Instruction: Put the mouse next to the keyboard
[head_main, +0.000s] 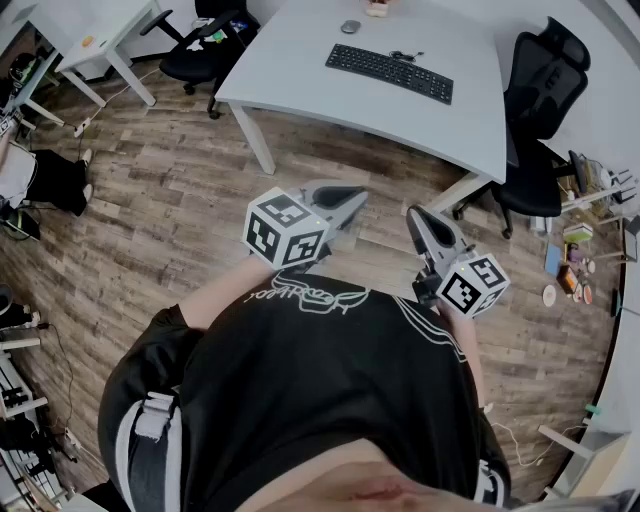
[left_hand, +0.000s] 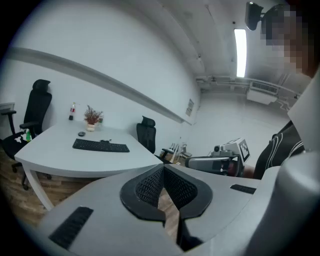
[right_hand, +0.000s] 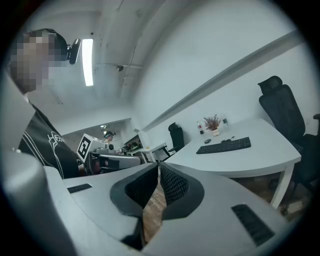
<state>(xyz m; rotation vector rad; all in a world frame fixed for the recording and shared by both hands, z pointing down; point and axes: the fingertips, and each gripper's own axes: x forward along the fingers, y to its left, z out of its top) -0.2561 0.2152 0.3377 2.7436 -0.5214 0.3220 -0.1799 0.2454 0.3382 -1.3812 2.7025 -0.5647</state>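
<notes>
A black keyboard (head_main: 389, 72) lies on the white desk (head_main: 300, 70) ahead of me. A small grey mouse (head_main: 350, 27) sits apart from it, beyond its left end near the desk's far edge. Both also show in the left gripper view, the keyboard (left_hand: 100, 146) and mouse (left_hand: 81, 133), and in the right gripper view, the keyboard (right_hand: 223, 145) and mouse (right_hand: 207, 141). My left gripper (head_main: 352, 196) and right gripper (head_main: 417, 215) are held in front of my chest, well short of the desk. Each is shut with nothing between its tips.
A small potted plant (left_hand: 92, 117) stands at the back of the desk by the mouse. Black office chairs stand at the desk's right (head_main: 540, 120) and far left (head_main: 200, 50). Another white table (head_main: 90, 30) is at upper left. Wooden floor (head_main: 170, 200) lies between me and the desk.
</notes>
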